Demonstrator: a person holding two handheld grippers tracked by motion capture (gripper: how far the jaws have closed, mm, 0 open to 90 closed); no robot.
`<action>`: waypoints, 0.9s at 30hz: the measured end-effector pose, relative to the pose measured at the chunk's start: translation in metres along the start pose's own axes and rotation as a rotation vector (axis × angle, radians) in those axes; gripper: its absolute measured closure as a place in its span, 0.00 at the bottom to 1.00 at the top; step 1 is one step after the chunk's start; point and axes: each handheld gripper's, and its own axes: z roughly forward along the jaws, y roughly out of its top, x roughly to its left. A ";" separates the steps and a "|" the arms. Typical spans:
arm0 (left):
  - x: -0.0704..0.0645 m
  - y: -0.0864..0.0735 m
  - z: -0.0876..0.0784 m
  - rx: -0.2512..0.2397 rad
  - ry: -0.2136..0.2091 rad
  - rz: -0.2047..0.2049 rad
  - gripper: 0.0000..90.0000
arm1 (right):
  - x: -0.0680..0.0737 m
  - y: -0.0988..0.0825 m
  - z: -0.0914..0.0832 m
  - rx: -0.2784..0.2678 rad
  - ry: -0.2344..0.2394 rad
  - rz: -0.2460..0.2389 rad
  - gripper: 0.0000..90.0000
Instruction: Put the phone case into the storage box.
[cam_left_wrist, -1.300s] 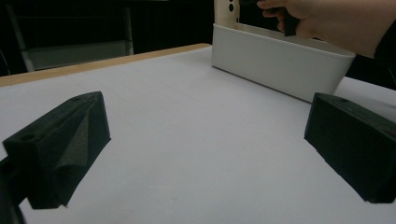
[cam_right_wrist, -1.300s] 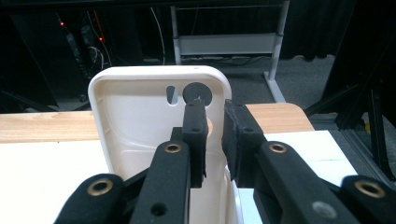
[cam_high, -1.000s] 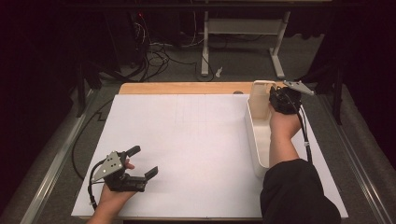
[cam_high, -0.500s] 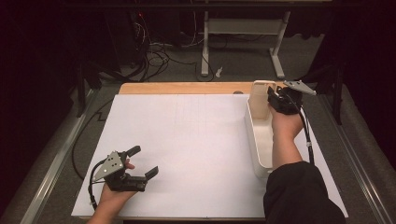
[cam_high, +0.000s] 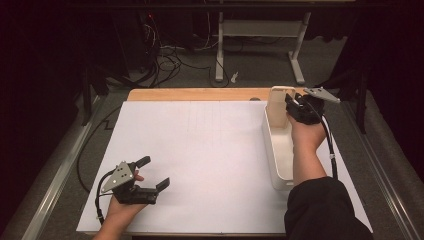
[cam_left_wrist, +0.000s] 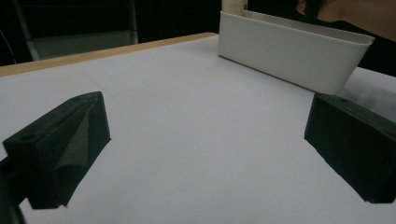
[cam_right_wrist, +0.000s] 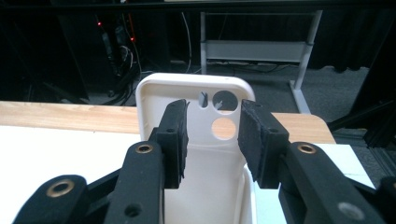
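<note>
A long, narrow white plastic bin with thin walls and rounded corners lies along the right edge of the tabletop, its far end close to the far right corner, where a taller end panel pierced by round holes stands up. The right gripper sits over that far end; its fingers have just been opening and now stand at a narrow gap with nothing pressed between them, the holed panel showing beyond them. The bin looks light, stiff and empty as far as can be seen, with smooth walls that could slip under the pads and flex a little if pinched hard. The best hold seems to be the upright end panel or the rim of a long wall, one finger inside and one outside. The left gripper rests near the tabletop's near left corner, fingers spread wide and empty, well apart from the bin
</note>
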 end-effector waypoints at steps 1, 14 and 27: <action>0.000 0.000 0.000 0.005 0.003 0.000 0.01 | 0.000 0.000 0.000 0.000 0.003 -0.002 0.70; 0.002 -0.001 0.002 0.037 0.033 0.002 0.01 | 0.004 -0.007 -0.011 0.008 0.084 -0.002 0.59; 0.002 -0.001 0.002 0.036 0.026 0.003 0.01 | 0.007 -0.013 -0.024 0.011 0.170 -0.010 0.46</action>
